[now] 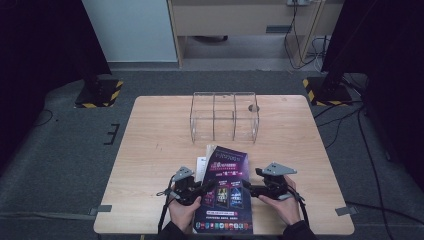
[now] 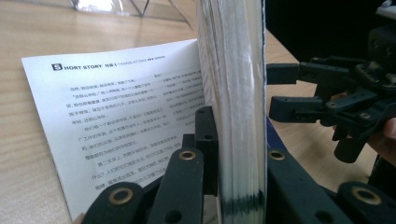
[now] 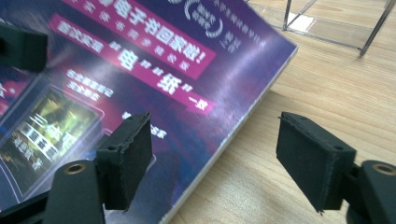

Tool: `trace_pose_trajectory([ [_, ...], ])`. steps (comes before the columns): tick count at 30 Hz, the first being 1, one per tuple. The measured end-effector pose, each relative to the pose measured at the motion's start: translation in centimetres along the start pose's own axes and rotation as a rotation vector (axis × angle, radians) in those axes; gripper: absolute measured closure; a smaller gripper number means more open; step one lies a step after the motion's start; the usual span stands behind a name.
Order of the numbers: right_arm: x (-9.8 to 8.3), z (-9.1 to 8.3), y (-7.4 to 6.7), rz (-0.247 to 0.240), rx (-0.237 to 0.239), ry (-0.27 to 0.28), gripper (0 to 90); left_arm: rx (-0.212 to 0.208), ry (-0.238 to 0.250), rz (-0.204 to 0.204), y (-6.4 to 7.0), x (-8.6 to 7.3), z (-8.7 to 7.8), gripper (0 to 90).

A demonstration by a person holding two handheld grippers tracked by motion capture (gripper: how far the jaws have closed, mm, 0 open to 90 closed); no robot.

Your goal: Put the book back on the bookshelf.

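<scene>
Your left gripper [image 1: 206, 187] clamps its fingers on the page block of a glossy purple-covered magazine [image 1: 226, 190] at the wooden worktop's [image 1: 150, 135] six o'clock edge. Your right gripper [image 3: 212, 156] hovers at the magazine's three o'clock edge, fingers spread, gripping nothing. A clear acrylic divided organizer [image 1: 223, 117] stands at twelve o'clock.

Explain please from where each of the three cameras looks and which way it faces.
High view: above the person's side, facing forward and down on the table; both hands show, left gripper, right gripper.
Left gripper view: rides the left gripper, facing the magazine clamped between its jaws; right gripper beyond.
Right gripper view: rides the right gripper, jaws apart over the magazine's edge.
Shared: all three show the magazine and the clear organizer.
</scene>
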State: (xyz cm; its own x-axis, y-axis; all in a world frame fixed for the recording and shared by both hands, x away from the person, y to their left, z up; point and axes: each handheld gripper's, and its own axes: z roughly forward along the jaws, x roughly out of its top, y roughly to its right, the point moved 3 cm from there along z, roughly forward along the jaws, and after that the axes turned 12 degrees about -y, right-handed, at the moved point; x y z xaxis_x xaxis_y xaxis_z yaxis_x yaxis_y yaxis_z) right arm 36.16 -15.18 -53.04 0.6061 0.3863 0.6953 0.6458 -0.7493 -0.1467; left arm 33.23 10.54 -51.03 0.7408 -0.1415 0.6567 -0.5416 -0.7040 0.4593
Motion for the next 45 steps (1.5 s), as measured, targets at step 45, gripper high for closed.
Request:
trace_pose_trajectory([
  [45, 0.5, 0.8, -2.0, 0.074, 0.370, 0.030, 24.3, -0.080, 0.191, 0.168, 3.4, 1.2, -3.1, 83.2],
])
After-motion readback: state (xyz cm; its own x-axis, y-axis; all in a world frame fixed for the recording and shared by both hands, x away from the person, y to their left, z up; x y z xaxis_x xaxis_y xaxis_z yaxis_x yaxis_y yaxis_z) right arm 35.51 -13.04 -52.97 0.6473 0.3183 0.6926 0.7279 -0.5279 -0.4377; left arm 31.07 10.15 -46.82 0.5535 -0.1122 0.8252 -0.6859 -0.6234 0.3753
